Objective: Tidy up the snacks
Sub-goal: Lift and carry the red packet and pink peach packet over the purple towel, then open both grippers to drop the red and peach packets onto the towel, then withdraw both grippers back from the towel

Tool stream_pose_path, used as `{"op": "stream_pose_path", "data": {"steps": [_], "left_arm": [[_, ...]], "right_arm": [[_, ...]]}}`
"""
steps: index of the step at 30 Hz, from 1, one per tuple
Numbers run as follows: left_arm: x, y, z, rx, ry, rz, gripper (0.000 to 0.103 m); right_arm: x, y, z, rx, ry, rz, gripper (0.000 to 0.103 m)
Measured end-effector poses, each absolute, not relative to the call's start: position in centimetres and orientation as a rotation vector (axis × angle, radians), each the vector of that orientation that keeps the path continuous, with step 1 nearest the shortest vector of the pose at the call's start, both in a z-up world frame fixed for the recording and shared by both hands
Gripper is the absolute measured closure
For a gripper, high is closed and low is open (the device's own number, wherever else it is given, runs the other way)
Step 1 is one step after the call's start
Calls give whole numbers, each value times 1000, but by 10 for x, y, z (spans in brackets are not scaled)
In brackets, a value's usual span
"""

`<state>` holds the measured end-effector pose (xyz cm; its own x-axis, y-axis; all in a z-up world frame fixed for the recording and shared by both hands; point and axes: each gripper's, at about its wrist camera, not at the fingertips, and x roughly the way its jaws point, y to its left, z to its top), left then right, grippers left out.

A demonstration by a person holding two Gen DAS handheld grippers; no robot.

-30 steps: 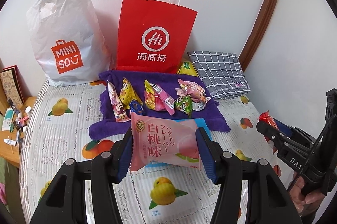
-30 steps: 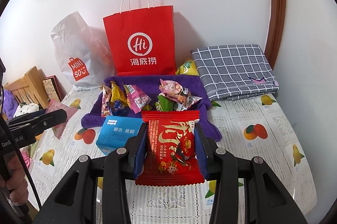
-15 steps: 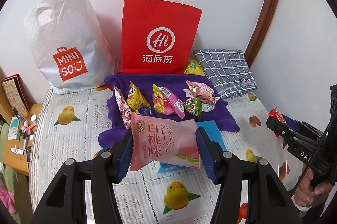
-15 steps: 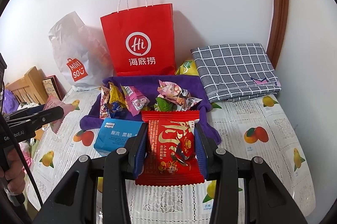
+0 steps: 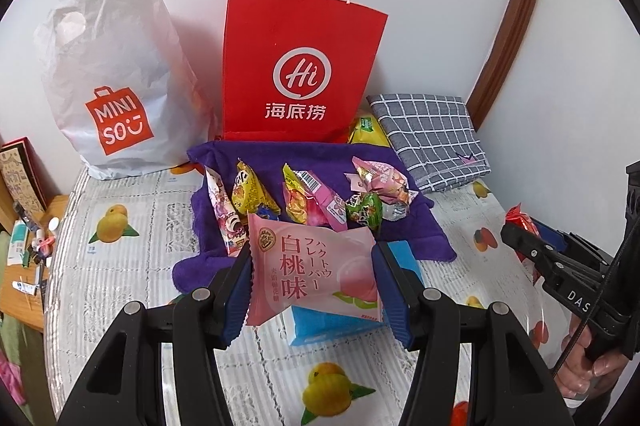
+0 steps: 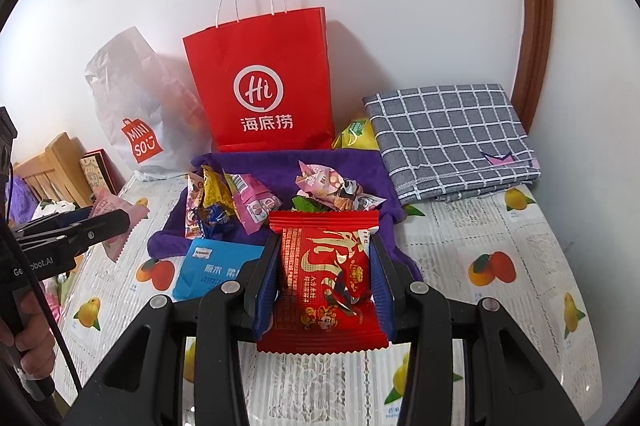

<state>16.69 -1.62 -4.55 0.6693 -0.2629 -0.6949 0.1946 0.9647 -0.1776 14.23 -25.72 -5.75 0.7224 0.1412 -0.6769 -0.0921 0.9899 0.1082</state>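
Observation:
My left gripper (image 5: 312,286) is shut on a pink peach-flavour snack packet (image 5: 316,274), held above the table. My right gripper (image 6: 325,282) is shut on a red snack packet (image 6: 326,282) with gold lettering. Several small wrapped snacks (image 5: 304,198) lie on a purple towel (image 5: 256,154) just beyond both grippers. A red paper bag (image 5: 300,66) stands upright behind the towel against the wall. A white plastic shopping bag (image 5: 112,78) stands to its left. In the left wrist view the right gripper (image 5: 532,238) shows at the right edge, a hand (image 5: 588,366) on its handle.
A blue tissue pack (image 6: 212,266) lies on the fruit-print tablecloth (image 6: 500,226) in front of the towel. A folded grey checked cloth (image 6: 448,134) sits at the back right, a yellow packet (image 6: 356,134) beside it. A wooden chair (image 6: 52,166) and cluttered shelf stand left.
Both grippers have moved forward towards the towel and bags with their packets still held. The bags and snacks look larger and closer.

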Motion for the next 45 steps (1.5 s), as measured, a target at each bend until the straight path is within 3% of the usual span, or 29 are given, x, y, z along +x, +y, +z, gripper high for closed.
{"op": "stream_pose_path", "data": {"steps": [19, 22, 23, 26, 28, 45], "left_arm": [[299, -23, -111, -191, 899, -195, 47], [305, -26, -114, -190, 910, -187, 45], [305, -27, -114, -183, 915, -178, 39], [303, -27, -112, -157, 912, -159, 27], [299, -27, -108, -158, 908, -160, 24], [201, -27, -39, -101, 781, -84, 10]], "right_arm": [[285, -256, -147, 89, 876, 106, 60], [293, -251, -153, 57, 892, 112, 60], [293, -250, -155, 47, 895, 108, 56], [291, -248, -153, 38, 893, 108, 42], [288, -248, -147, 37, 876, 98, 38], [205, -258, -74, 76, 845, 52, 36]]}}
